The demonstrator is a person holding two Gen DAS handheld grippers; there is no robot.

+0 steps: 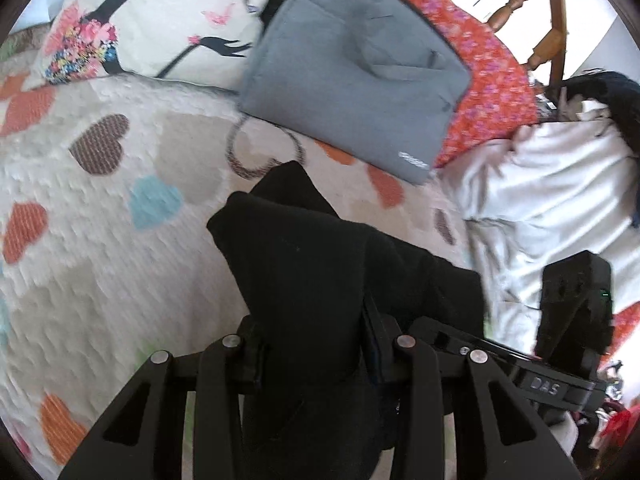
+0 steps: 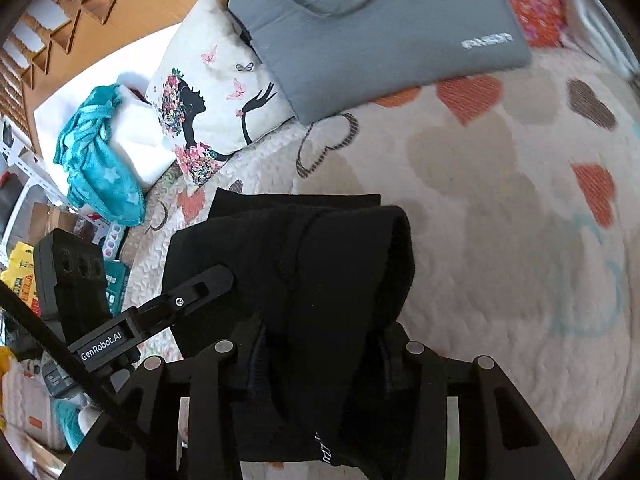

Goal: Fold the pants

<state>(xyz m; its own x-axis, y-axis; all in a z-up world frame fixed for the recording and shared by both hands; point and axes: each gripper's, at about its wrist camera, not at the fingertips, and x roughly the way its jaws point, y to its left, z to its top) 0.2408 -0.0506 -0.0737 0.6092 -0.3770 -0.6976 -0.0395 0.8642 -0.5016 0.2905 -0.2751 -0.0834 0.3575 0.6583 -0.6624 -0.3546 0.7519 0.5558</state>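
Black pants [image 1: 304,248] hang bunched over a heart-patterned quilt [image 1: 100,220] on a bed. My left gripper [image 1: 320,320] is shut on a thick fold of the cloth, which covers its fingertips. In the right wrist view the same pants [image 2: 320,248] drape over my right gripper [image 2: 320,344], also shut on a fold, fingertips hidden. The two grippers are close side by side. The right one's body [image 1: 576,304] shows at the right of the left view. One left gripper finger [image 2: 200,288] lies against the cloth at the left of the right view.
A grey laptop sleeve [image 1: 352,68] lies on the quilt beyond the pants, beside a printed pillow [image 1: 152,20] and a red floral cloth [image 1: 492,80]. A white cloth pile [image 1: 552,184] is to the right. A teal cloth [image 2: 100,152] and floor clutter lie past the bed's edge.
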